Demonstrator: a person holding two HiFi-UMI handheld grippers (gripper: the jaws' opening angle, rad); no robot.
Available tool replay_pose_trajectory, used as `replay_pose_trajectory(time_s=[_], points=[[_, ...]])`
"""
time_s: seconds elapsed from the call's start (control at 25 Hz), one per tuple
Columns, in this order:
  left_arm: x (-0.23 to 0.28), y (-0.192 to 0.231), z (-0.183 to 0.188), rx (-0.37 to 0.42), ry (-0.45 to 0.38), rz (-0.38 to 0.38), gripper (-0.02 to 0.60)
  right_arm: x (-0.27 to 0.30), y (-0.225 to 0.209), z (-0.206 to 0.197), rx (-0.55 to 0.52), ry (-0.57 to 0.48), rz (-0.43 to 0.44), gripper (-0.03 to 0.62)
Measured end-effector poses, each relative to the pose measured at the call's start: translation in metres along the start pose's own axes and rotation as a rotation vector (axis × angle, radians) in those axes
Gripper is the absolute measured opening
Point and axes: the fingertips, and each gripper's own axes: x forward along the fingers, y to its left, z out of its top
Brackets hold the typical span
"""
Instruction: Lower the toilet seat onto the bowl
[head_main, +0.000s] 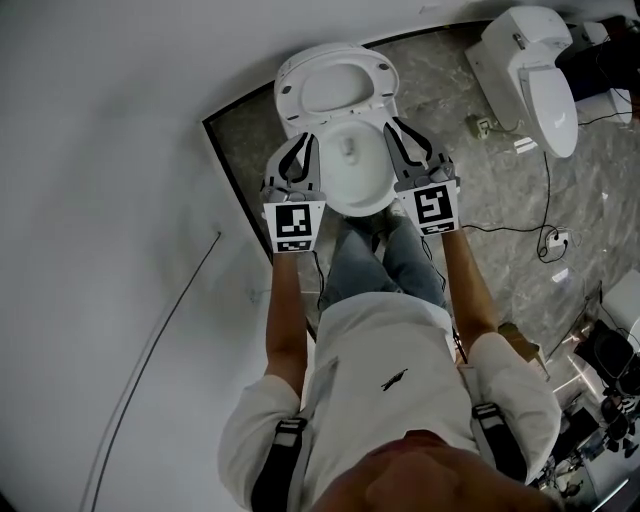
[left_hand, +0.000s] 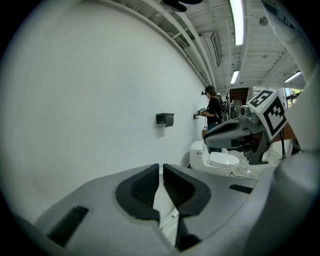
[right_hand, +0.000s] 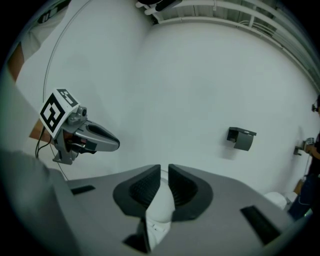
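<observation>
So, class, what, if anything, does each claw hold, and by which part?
The toilet seat: the left claw grips its left side rim, the right claw its right side rim.

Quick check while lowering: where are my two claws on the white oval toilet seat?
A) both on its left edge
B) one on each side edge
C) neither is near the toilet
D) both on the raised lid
B: the head view shows the left claw at the left edge of the white oval toilet seat and the right claw at its right edge, each shut on the rim.
</observation>
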Motion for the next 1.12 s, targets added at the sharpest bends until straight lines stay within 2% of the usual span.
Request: replay_pose_trajectory(time_s=[0.4,0.8,1.12], points=[[0.043,0.023,-0.029,-0.001,0.04,0.014,0.031,0.037,-0.029,-0.039,-0.018,0.055,-0.018,0.037],[0.08,0.039,-0.038,0.039,0.077,0.043,0.031,0.077,-0.044,-0.062,-0.03,0.079,0.011,0.037],[0.109,0.045,-0.055,0.041,0.117,0.048,0.032,0.107,-0.056,-0.074,-0.051,0.098,0.04,0.042]])
